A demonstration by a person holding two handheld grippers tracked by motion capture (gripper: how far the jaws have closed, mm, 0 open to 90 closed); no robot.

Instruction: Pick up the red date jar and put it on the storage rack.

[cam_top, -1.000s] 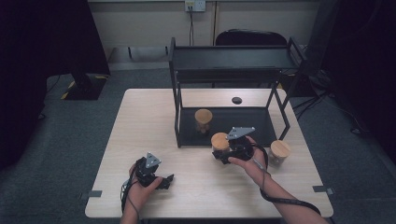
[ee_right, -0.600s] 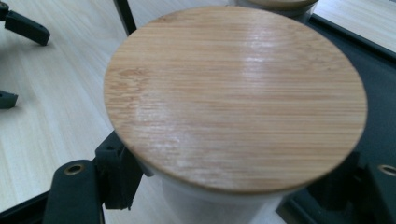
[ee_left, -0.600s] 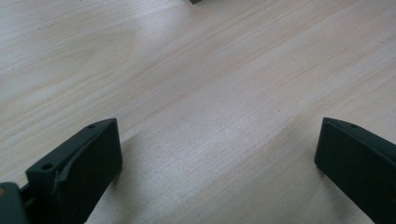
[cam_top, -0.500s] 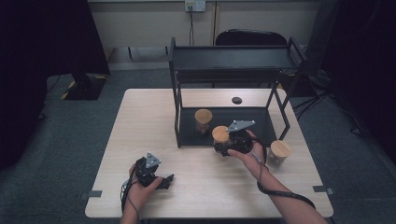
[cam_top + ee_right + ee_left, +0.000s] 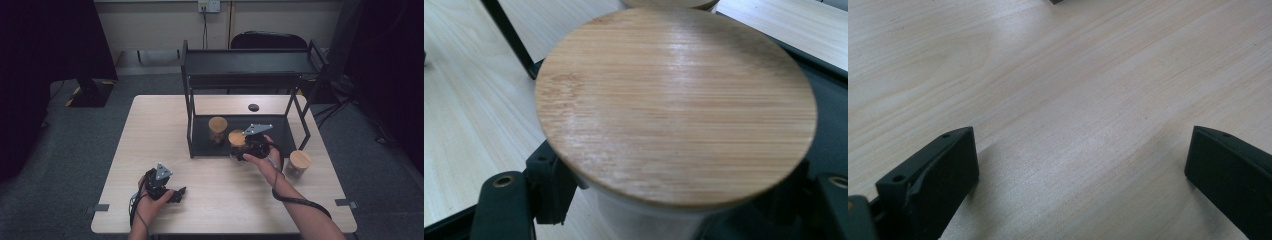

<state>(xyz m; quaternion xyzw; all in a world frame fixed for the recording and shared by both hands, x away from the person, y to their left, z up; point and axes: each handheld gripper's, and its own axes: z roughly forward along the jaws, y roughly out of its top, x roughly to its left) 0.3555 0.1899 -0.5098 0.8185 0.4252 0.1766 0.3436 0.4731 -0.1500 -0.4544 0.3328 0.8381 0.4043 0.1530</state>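
My right hand-held gripper is clamped on the bamboo-lidded jar at the rack's bottom shelf; my left hand-held gripper rests open on the desk.

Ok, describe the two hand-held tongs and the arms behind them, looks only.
Both are black, blocky hand-held tongs with two flat black jaws. The left tongs and the right tongs each carry a grey three-cornered plate on top and trail a black cable, which loops beside each forearm. Both forearms are bare; no sleeves show.
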